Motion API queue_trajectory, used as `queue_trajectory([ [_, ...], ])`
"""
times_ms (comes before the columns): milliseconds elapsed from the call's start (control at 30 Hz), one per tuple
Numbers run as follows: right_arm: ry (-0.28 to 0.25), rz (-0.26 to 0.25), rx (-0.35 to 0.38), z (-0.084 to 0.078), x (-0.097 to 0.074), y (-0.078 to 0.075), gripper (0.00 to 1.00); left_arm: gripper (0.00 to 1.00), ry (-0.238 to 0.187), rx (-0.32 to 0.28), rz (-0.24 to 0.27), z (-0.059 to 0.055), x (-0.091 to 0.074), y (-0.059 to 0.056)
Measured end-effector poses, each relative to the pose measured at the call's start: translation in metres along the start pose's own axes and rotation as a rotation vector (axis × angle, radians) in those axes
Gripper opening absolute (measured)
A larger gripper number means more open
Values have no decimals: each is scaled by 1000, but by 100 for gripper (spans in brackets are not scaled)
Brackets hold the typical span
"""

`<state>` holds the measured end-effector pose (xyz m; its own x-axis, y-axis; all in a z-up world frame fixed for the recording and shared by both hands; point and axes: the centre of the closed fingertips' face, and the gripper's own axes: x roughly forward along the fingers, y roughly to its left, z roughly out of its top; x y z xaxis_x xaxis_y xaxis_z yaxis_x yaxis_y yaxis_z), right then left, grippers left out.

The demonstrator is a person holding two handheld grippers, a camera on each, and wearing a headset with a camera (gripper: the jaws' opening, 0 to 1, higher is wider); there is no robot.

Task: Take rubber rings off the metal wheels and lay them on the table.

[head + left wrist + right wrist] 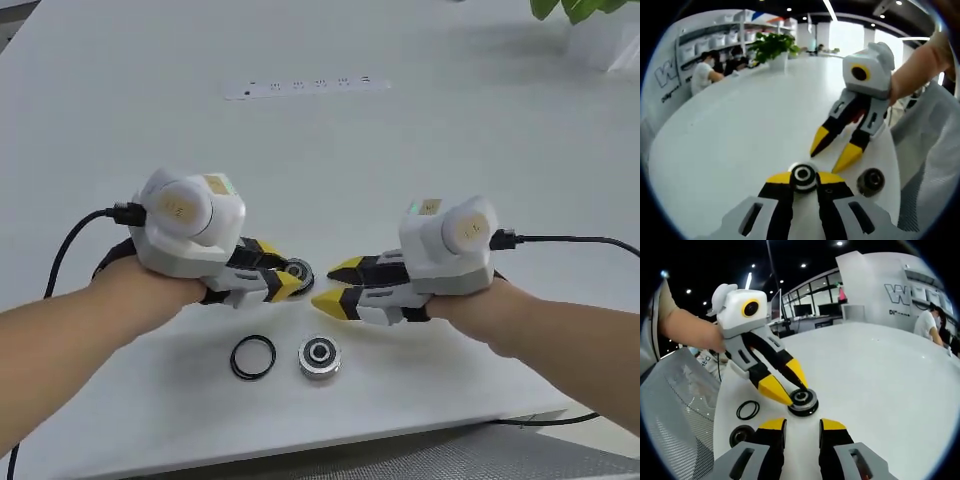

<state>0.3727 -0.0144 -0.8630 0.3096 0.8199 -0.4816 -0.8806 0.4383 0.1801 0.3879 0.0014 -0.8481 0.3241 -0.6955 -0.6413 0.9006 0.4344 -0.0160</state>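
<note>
L gripper jaws shut on wheel, 11 o'clock of bare wheel on desk; R gripper jaws apart, empty; ring prob. soft, stretchy, light, so hook at rim edge.

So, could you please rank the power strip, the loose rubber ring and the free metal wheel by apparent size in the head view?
1. power strip, clearly the longest, though farthest away.
2. loose rubber ring and free metal wheel: side by side, about equal across; I would not rank them.
</note>
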Motion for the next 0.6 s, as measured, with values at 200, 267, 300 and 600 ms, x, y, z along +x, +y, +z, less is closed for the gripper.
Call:
queue_trajectory([
  [200, -10, -2, -10, 4, 2, 1, 23, 16, 3, 3, 10, 0, 1, 3],
  [267, -16, -5, -15, 6, 4, 1, 23, 14, 6, 2, 20, 0, 1, 5],
  [300, -18, -6, -17, 7, 4, 1, 23, 14, 6, 2, 19, 0, 2, 4],
  [600, -36, -38, -43, 17, 17, 1, 24, 14, 7, -1, 35, 3, 2, 3],
])
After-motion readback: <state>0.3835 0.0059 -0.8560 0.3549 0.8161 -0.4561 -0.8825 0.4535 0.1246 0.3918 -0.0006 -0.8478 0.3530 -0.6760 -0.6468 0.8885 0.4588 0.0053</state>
